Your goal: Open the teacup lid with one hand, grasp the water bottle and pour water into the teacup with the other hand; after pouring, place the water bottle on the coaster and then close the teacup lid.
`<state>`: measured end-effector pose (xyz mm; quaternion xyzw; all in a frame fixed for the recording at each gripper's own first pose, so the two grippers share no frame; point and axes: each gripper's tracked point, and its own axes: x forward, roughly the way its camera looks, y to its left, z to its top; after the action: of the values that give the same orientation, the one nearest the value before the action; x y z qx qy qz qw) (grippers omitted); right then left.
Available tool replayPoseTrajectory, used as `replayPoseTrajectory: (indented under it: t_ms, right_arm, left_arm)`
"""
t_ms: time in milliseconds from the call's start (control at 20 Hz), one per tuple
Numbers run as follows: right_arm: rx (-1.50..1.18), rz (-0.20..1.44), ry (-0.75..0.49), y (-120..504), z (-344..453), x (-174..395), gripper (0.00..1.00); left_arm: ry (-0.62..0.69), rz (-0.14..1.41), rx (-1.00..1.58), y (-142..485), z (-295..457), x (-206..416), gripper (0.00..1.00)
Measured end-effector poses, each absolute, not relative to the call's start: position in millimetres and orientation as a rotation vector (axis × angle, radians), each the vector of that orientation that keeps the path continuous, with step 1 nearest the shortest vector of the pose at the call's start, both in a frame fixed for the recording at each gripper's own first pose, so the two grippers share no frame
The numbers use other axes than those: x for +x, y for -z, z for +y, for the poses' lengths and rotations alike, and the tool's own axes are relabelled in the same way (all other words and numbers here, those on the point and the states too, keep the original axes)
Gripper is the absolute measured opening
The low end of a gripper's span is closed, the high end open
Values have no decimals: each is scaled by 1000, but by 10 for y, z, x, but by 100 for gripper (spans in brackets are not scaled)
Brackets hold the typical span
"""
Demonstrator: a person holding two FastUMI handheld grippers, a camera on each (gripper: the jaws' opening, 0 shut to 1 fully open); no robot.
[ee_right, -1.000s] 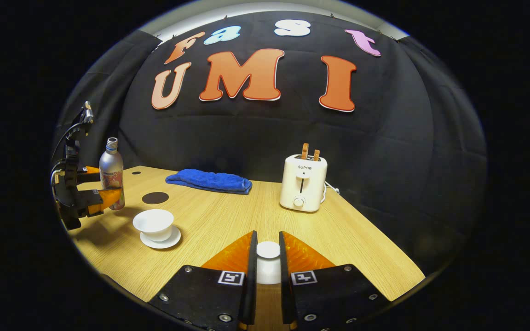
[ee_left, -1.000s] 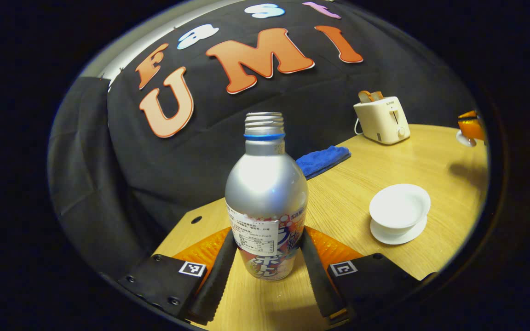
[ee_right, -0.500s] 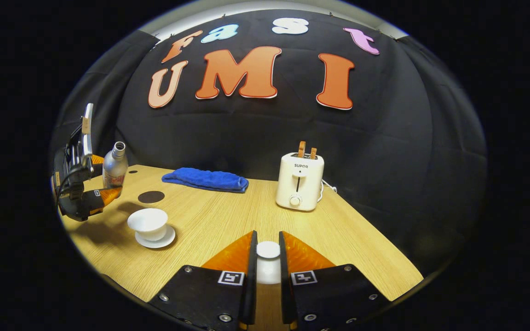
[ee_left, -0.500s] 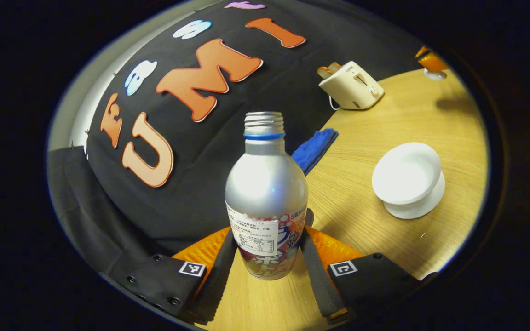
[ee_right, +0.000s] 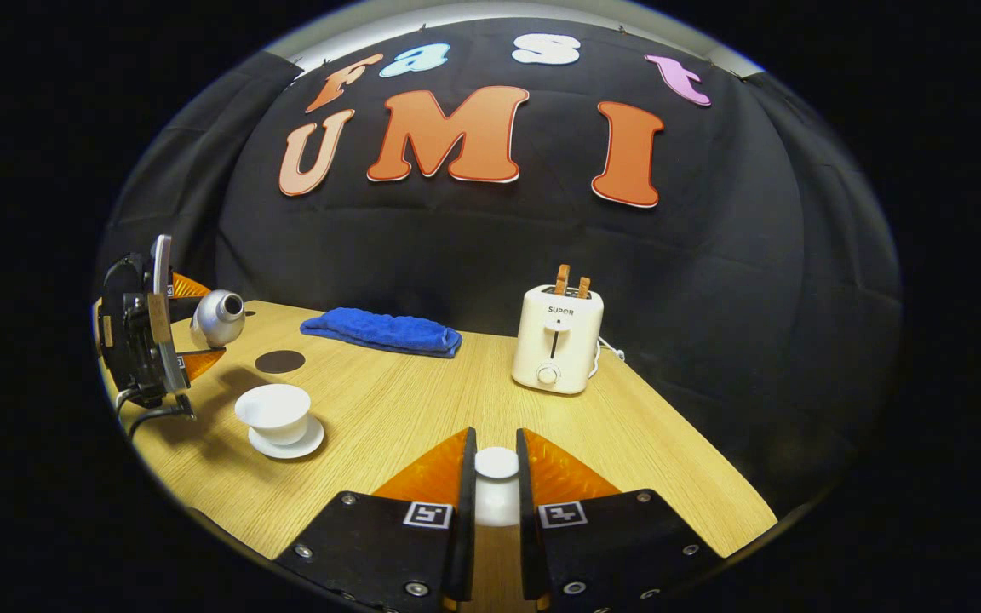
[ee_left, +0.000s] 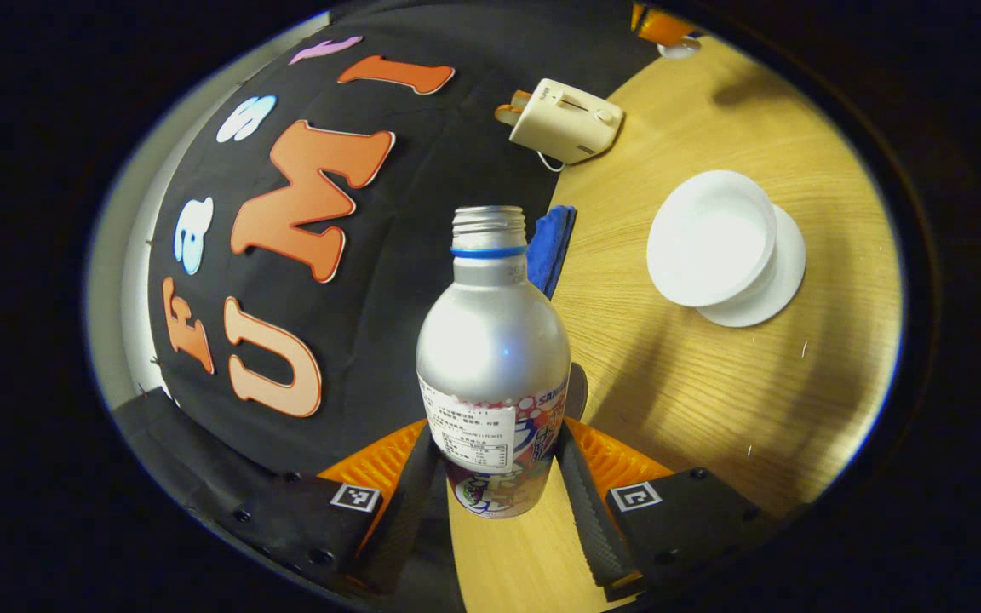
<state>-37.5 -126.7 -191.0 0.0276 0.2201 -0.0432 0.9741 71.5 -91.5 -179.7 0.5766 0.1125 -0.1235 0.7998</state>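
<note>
Glossy metal bottle (ee_left: 493, 340), wood-grain table (ee_left: 712, 383)

Black cloth wall (ee_right: 473, 247) backs a light wooden table (ee_right: 422, 409).

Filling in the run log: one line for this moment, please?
phase: pouring | left gripper: holds water bottle, tipped toward teacup | right gripper: holds lid

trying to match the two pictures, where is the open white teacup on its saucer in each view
Left gripper view: white teacup on its saucer, upper right, beyond the held silver water bottle.
Right gripper view: teacup, lower left, below the tilted bottle.
Shared landmark: cream toaster.
</note>
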Motion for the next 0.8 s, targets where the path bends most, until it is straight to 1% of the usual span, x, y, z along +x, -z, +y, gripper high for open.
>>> replayPoseTrajectory:
  t_ms: [250,300,350,400,450,500,550,650,700,750,800]
  right_arm:
    - [52,446,87,1902,-1272,-380,23]
    - [55,445,86,1916,-1268,-397,23]
    - [57,443,88,1909,-1271,-398,23]
    - [57,444,88,1912,-1272,-404,23]
    - [56,442,88,1909,-1274,-404,23]
    - [55,441,93,1911,-1297,-398,23]
    - [57,441,94,1906,-1308,-394,23]
    - [68,446,96,1927,-1315,-403,23]
    - [70,448,98,1940,-1321,-411,23]
    - [68,449,98,1943,-1319,-407,23]
    - [63,451,99,1952,-1325,-422,23]
  left_arm:
    - [283,190,1406,1743,-930,752,83]
    - [283,178,1439,1721,-931,740,80]
    - [286,166,1471,1717,-940,745,83]
    - [288,159,1498,1704,-944,745,83]
    - [290,153,1519,1697,-951,751,87]
    - [296,151,1538,1694,-955,756,83]
    - [305,150,1558,1698,-958,749,83]
    - [316,139,1609,1689,-967,762,84]
    - [318,132,1637,1677,-982,757,88]
    - [320,127,1662,1686,-994,755,88]
    - [326,123,1681,1682,-992,746,80]
